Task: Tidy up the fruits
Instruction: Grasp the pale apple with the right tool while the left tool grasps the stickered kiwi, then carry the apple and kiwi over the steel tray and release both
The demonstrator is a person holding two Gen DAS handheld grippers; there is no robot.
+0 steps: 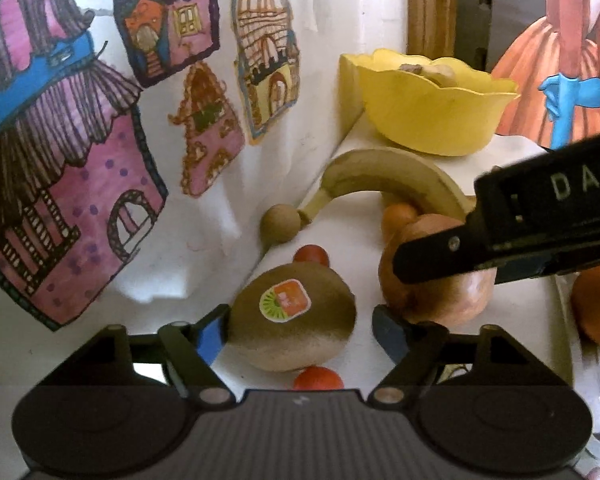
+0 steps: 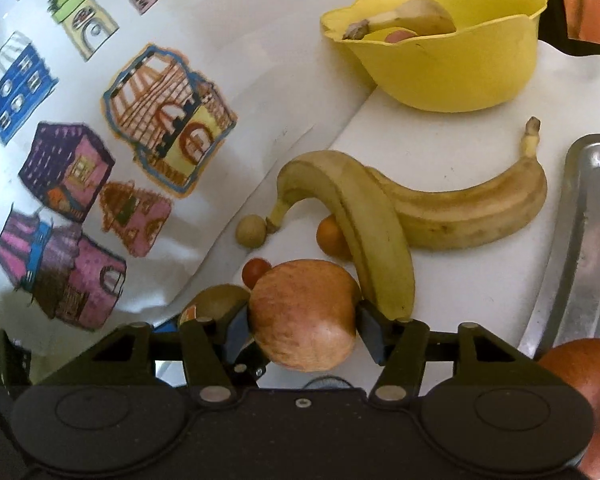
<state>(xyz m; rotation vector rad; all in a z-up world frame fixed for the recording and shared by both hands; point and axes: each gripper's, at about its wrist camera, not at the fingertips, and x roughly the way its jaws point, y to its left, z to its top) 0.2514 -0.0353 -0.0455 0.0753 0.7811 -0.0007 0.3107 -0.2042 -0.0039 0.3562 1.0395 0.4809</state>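
A brown kiwi (image 1: 296,320) with a sticker lies on the white surface between the fingers of my left gripper (image 1: 302,320). The left pad touches it and the right pad stands a little apart, so the gripper is open. My right gripper (image 2: 304,320) is shut on a reddish apple (image 2: 304,316), with a pad on each side. One of its black fingers (image 1: 432,256) crosses the apple (image 1: 436,300) in the left wrist view. Two bananas (image 2: 364,220) (image 2: 468,208) lie behind the apple. A yellow bowl (image 2: 452,76) at the back holds a banana piece.
Cherry tomatoes (image 1: 311,255) (image 1: 318,378), a small orange fruit (image 2: 331,236) and a tan ball (image 2: 251,231) lie around the kiwi and apple. A metal tray (image 2: 588,232) is on the right, with a round orange fruit (image 2: 580,380) near it. Paper with coloured house drawings (image 2: 100,160) covers the left.
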